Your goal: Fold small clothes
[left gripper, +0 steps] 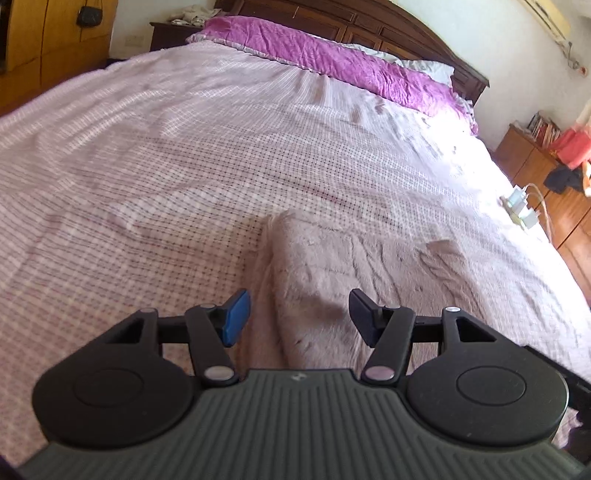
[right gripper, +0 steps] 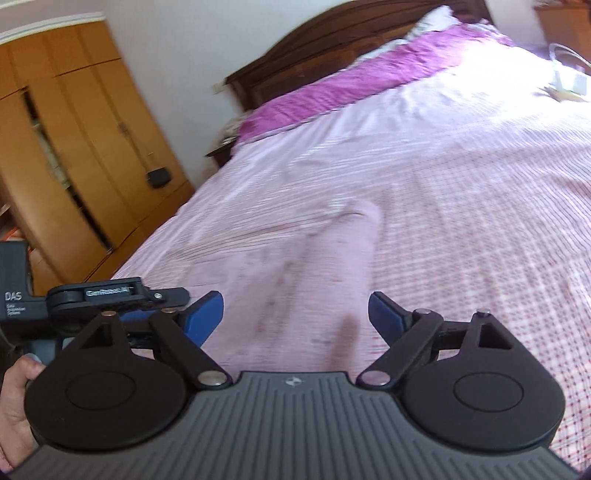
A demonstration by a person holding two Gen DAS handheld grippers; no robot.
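Observation:
A fuzzy pale-pink garment (left gripper: 362, 266) lies flat on the checked pink bed cover (left gripper: 147, 166), folded with a straight left edge. My left gripper (left gripper: 299, 317) hovers open just over the garment's near left part, with nothing between its fingers. In the right wrist view the same garment (right gripper: 306, 266) is a blurred, smoother pink patch ahead. My right gripper (right gripper: 295, 314) is open above its near end and holds nothing. The left tool's black body (right gripper: 92, 295) sits close by at the left, held by a hand (right gripper: 14, 387).
A purple pillow (left gripper: 332, 55) and a dark wooden headboard (left gripper: 406, 33) are at the far end of the bed. White chargers with cables (left gripper: 521, 210) lie at the bed's right edge. Wooden wardrobes (right gripper: 74, 147) stand beside the bed.

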